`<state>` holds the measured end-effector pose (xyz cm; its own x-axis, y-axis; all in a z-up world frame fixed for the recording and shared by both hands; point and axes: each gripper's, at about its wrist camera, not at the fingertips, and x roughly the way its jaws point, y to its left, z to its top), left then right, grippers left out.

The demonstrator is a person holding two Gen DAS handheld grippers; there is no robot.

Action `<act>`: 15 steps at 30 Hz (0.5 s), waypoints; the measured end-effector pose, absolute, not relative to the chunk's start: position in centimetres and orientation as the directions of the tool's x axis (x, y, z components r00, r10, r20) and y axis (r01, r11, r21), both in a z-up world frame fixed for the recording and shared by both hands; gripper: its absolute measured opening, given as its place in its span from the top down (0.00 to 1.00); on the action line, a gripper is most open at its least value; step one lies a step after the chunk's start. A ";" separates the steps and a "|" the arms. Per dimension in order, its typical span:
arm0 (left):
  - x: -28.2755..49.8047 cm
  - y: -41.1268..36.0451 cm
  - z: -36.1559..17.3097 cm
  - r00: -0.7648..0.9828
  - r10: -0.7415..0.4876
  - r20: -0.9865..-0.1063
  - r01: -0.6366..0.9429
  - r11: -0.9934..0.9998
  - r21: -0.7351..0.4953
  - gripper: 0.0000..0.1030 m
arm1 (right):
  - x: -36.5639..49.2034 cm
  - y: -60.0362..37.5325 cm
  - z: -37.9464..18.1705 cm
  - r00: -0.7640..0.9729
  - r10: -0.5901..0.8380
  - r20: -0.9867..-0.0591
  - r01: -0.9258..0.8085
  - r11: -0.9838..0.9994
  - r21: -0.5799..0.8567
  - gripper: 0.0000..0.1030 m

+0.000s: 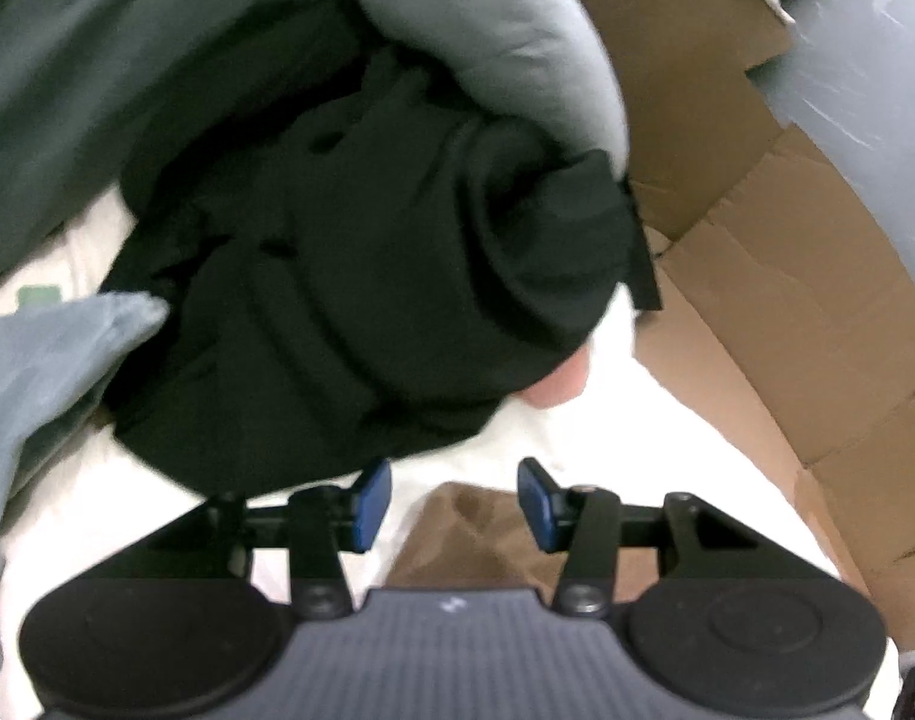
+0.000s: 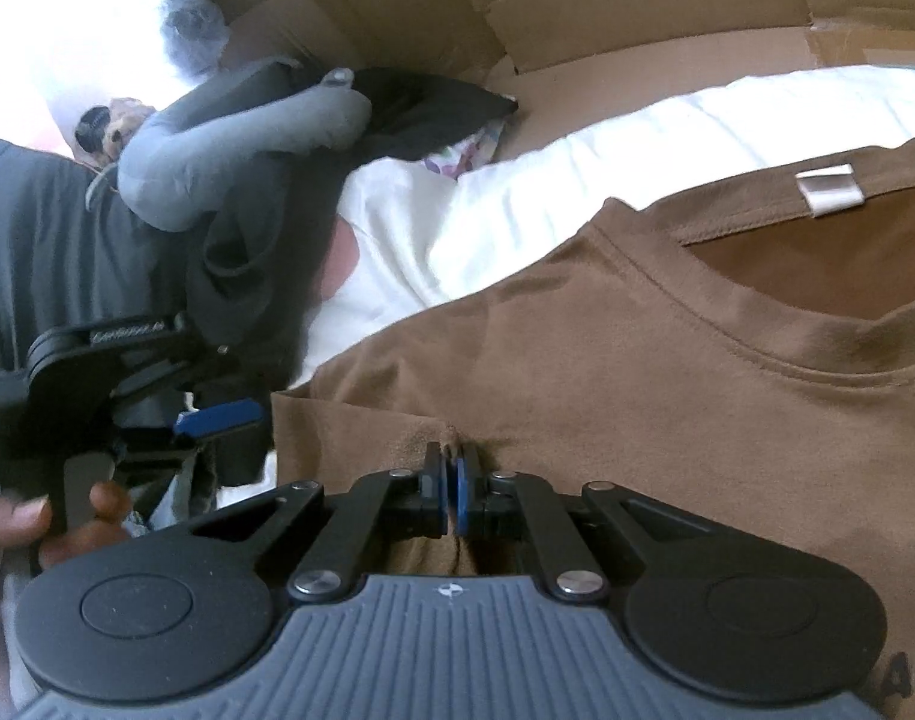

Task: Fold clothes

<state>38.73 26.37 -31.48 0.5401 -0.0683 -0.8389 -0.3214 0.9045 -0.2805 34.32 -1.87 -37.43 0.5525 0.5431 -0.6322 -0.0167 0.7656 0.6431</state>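
Note:
A brown T-shirt (image 2: 637, 360) lies flat on a white sheet (image 2: 517, 210), its collar and white neck label (image 2: 829, 189) to the right. My right gripper (image 2: 451, 468) is shut on a small pinched ridge of the shirt near its left shoulder edge. In the right wrist view my left gripper (image 2: 229, 438) hovers just off the shirt's left edge, held by a hand (image 2: 67, 516). The left wrist view shows that left gripper (image 1: 454, 492) open and holding nothing. Only a corner of the brown T-shirt (image 1: 475, 528) shows under it.
A crumpled black garment (image 1: 367, 300) lies ahead of the left gripper, with a grey neck pillow (image 1: 487, 30) behind it and blue-grey cloth (image 1: 37, 372) at left. Flattened cardboard (image 1: 757, 300) borders the sheet, and the cardboard (image 2: 577, 12) also runs along the far side.

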 end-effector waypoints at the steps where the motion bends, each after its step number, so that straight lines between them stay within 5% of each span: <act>1: 39.1 26.0 -31.4 0.536 -0.073 -0.841 -0.309 0.910 -0.276 0.50 | 34.1 -2.2 -37.3 0.555 0.544 -0.630 -0.009 0.761 0.649 0.99; 15: 40.4 25.4 -32.6 0.472 -0.021 -0.881 -0.342 0.917 -0.205 0.53 | 32.4 -3.8 -36.9 0.560 0.550 -0.619 0.015 0.741 0.672 0.99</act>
